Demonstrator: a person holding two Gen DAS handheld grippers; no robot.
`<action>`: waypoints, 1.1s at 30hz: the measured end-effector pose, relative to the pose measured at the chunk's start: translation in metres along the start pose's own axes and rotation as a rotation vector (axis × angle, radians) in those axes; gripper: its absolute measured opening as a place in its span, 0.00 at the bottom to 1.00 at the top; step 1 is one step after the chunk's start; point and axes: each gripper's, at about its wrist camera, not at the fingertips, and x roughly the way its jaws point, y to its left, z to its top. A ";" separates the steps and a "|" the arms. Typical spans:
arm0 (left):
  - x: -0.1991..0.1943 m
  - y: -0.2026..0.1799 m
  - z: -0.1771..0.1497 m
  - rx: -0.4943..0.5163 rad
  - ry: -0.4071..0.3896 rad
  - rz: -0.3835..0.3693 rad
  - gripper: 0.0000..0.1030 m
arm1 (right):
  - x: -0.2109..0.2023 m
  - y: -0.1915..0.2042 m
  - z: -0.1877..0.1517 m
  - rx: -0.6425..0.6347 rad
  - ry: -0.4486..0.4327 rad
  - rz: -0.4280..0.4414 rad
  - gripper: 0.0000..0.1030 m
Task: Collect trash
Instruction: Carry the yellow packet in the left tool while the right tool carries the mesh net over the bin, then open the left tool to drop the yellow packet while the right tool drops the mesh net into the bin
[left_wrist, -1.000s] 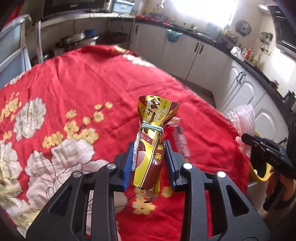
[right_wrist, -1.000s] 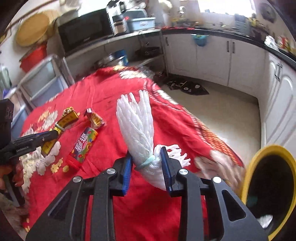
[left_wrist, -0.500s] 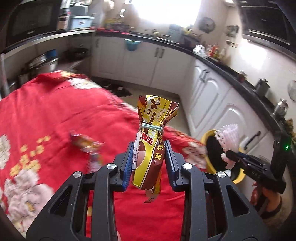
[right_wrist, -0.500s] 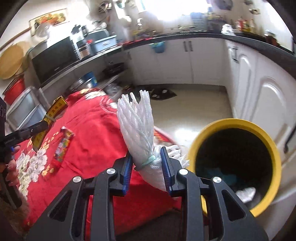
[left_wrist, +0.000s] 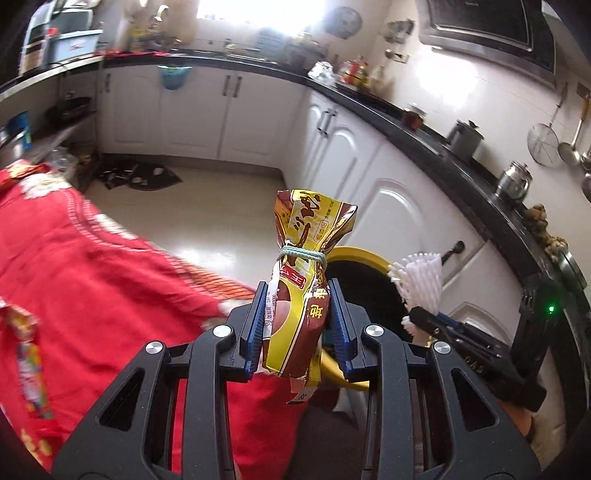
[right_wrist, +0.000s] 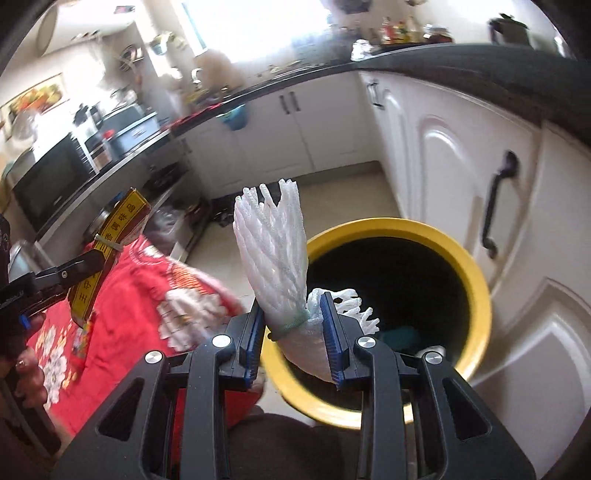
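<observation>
- Gripping a yellow-and-brown snack wrapper (left_wrist: 295, 310) between its blue pads, the left gripper (left_wrist: 297, 325) fills the lower centre of the left wrist view; the jaws are clamped on the wrapper's lower half, and its top, tied off with a pale green band, flares upright above them.
- Behind the wrapper, right of centre in that view, the yellow-rimmed trash bin (left_wrist: 360, 254) stands on the floor against white cabinet doors (left_wrist: 391, 206), its dark mouth partly hidden by the wrapper and the gripper.
- At the right of the same view the right gripper (left_wrist: 417, 314) reaches in from the lower right edge, carrying a white foam net (left_wrist: 421, 280) in front of the bin's rim.
- In the right wrist view the right gripper (right_wrist: 291, 328) occupies the lower centre, its jaws closed on the foam net (right_wrist: 275, 258) just below a green band; the net's fringe fans up and slightly left above the pads.
- The bin (right_wrist: 476, 295) lies directly behind and to the right of the net here, its opening facing the camera, with some blurred contents at the bottom.
- At the left edge of the right wrist view the left gripper (right_wrist: 79, 266) holds the wrapper (right_wrist: 110, 240) tilted above a red floral tablecloth (right_wrist: 136, 295).
- A colourful candy wrapper (left_wrist: 31, 373) lies on the red cloth (left_wrist: 92, 273) at the left edge of the left wrist view, well apart from both grippers.
</observation>
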 end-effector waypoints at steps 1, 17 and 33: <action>0.005 -0.006 0.002 0.006 0.004 -0.005 0.24 | 0.000 -0.004 0.000 0.008 0.000 -0.005 0.28; 0.080 -0.052 0.004 0.058 0.101 -0.049 0.25 | 0.017 -0.043 -0.008 0.034 0.004 -0.135 0.37; 0.063 -0.016 0.004 -0.023 0.057 0.015 0.75 | 0.018 -0.031 -0.016 0.033 0.005 -0.156 0.57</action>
